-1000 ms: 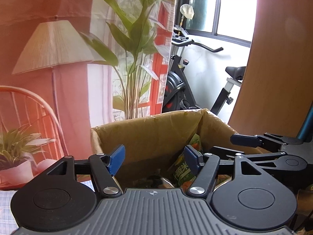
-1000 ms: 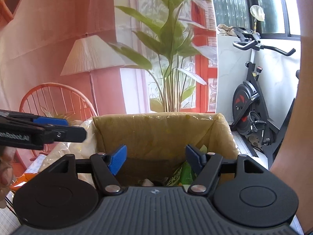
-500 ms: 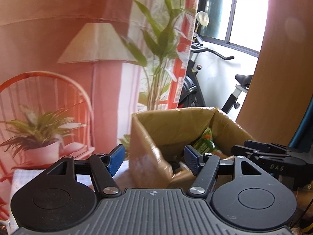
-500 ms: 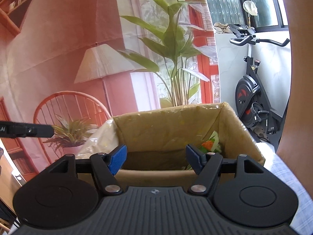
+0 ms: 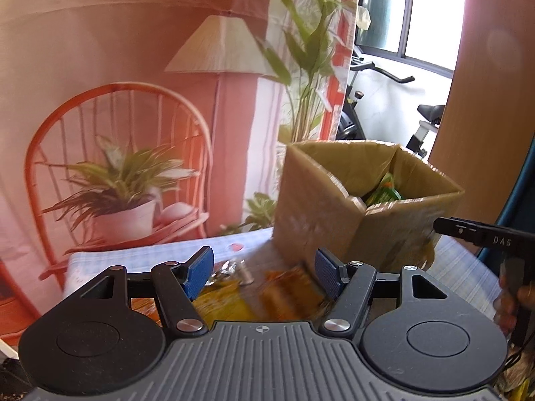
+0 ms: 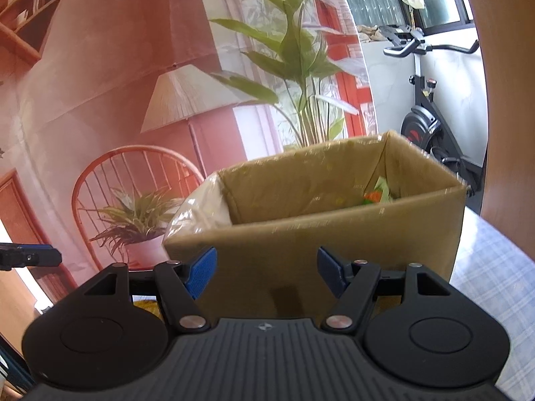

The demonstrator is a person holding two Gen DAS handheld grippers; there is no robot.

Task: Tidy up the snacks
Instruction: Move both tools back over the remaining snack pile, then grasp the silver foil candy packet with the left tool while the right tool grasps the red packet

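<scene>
A brown cardboard box (image 5: 321, 214) stands on a checked tablecloth and shows in the right wrist view too (image 6: 334, 240). Green snack packets (image 5: 384, 193) lie inside it, also seen from the right (image 6: 376, 195). Blurred yellow and orange snack packets (image 5: 267, 294) lie on the table left of the box. My left gripper (image 5: 264, 270) is open and empty above them. My right gripper (image 6: 265, 270) is open and empty in front of the box's near wall. The right gripper's finger (image 5: 481, 234) shows at the right of the left wrist view.
The checked tablecloth (image 6: 495, 267) runs to the right of the box. A printed backdrop with a lamp, a chair and plants (image 5: 133, 153) hangs behind the table. An exercise bike (image 6: 424, 113) stands at the back right. A wooden panel (image 5: 485, 100) rises on the right.
Both grippers have pulled back and up from over the box. The left one has swung left, so the loose packets on the table now show between its fingers. Both stayed open.
</scene>
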